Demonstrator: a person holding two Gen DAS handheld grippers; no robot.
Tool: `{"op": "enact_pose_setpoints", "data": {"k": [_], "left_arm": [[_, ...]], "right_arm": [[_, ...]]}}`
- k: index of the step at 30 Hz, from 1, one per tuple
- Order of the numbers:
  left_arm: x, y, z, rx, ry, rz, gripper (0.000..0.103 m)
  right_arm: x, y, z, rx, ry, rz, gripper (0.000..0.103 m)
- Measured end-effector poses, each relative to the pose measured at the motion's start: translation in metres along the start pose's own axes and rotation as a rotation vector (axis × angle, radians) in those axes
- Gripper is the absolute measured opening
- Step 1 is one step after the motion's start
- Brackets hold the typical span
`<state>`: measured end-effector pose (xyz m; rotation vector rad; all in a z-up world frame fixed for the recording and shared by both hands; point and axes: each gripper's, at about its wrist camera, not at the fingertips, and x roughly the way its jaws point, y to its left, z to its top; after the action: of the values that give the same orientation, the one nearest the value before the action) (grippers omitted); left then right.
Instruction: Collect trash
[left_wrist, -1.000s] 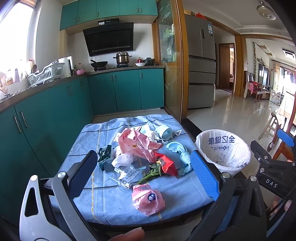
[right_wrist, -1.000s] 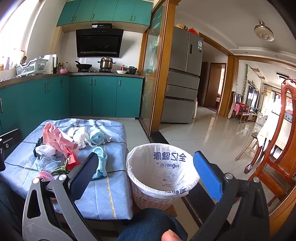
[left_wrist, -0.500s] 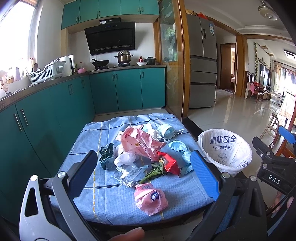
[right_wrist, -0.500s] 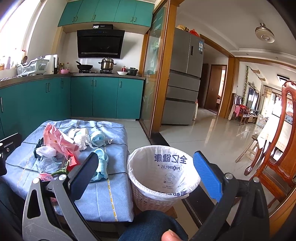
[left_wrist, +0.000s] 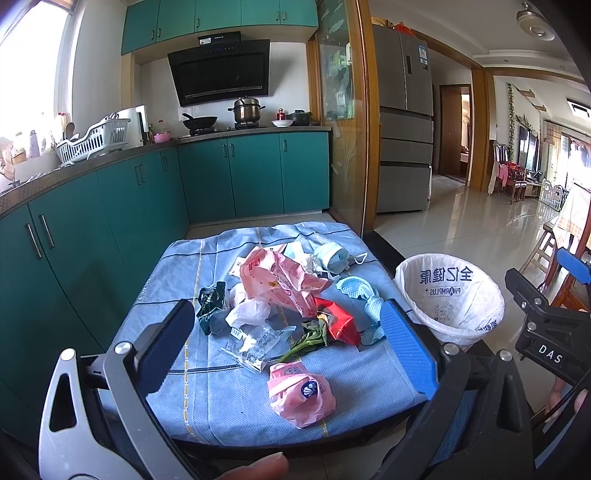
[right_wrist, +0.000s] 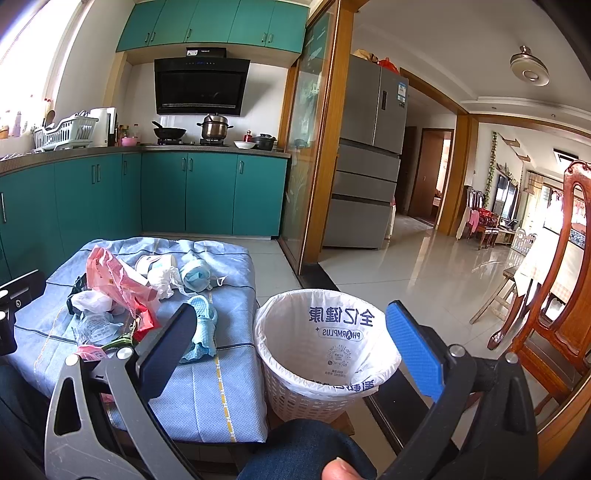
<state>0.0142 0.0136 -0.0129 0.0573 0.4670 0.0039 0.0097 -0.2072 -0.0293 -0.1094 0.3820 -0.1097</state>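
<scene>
Left tool (left_wrist: 286, 338) edged nearer the trash pile (left_wrist: 291, 295); both tools wide, empty. Right tool (right_wrist: 291, 341) hangs over lined wastebasket (right_wrist: 325, 354), right of counter (left_wrist: 229, 398).

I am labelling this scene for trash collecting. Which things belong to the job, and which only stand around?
Job:
pink bag
red wrapper
clear wrapper
face mask
lined bin
left gripper, open
right gripper, open

Around:
steel pot
dish rack
fridge
wooden chair

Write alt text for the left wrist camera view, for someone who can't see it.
The open left gripper hovers over a blue-clothed table strewn with trash: pink bags, a red wrapper, face masks. A lined wastebasket stands right.
</scene>
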Motion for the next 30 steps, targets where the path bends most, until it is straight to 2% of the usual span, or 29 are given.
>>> {"op": "enact_pose_setpoints", "data": {"k": [30], "left_arm": [[0.0072,-0.0041,-0.0038,0.009,0.011,-0.006,0.100]], "right_arm": [[0.0064,-0.0005,-0.0026,0.004,0.009,-0.003,0.100]]}}
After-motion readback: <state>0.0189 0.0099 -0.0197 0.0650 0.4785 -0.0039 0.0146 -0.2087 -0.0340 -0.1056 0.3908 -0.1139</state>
